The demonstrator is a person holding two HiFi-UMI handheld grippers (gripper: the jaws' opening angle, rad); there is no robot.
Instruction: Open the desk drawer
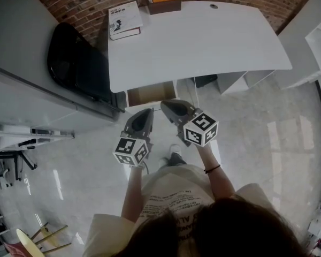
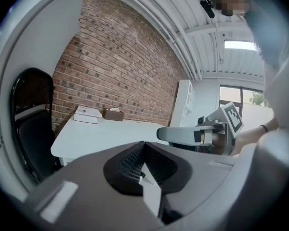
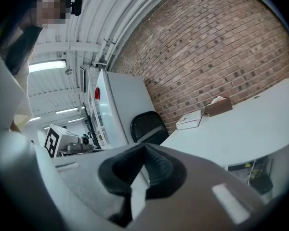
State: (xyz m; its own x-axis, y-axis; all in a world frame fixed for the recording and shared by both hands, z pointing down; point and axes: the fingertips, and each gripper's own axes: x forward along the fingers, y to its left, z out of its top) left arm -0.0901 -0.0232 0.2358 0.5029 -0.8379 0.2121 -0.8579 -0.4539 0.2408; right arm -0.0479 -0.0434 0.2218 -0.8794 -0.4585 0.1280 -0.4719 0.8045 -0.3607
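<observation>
The left claw (image 1: 143, 114) and the right claw (image 1: 170, 107) hang side by side, each with its jaws pressed together on nothing. The drawer (image 1: 150, 94) stands pulled out under the table's (image 1: 203, 42) front edge, just ahead of both claws' tips.

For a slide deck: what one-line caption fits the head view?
Person holds the left tool and right tool, both shut and empty, before a white desk whose drawer stands partly open.

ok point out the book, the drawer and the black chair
book (image 1: 124, 19): head view, its white cover
drawer (image 1: 150, 94): head view, its brown inside
black chair (image 1: 75, 60): head view, its middle
</observation>
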